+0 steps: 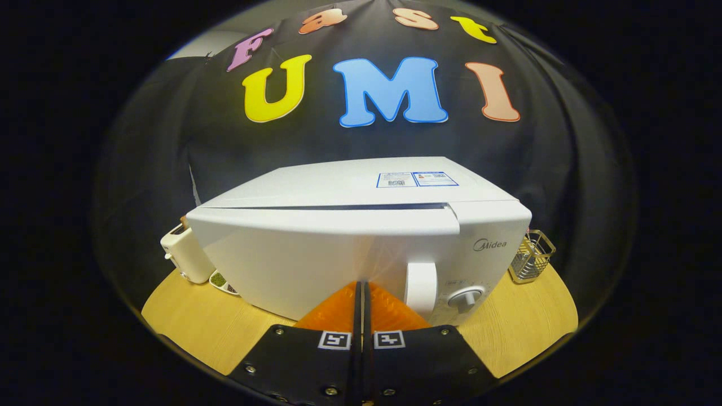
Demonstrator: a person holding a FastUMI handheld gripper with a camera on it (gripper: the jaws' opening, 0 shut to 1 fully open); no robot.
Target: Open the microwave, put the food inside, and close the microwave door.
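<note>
A white microwave [338, 248] stands on the wooden table [524, 332], filling the space straight ahead. Its door [293, 265] is against the body, with a thin dark gap along the top edge. The white door handle [421, 286] is just right of my fingertips, and a round knob [466, 298] sits further right on the control panel. My gripper [361, 285] is shut with nothing between its fingers. The tips touch or nearly touch the door's front, left of the handle. A small dish with something green [221, 281] peeks out at the microwave's left corner.
A white toaster [183, 255] stands to the left of the microwave, next to the dish. A wire basket [532, 255] sits on the table to the right of the microwave. Bare tabletop lies in front on both sides of the fingers.
</note>
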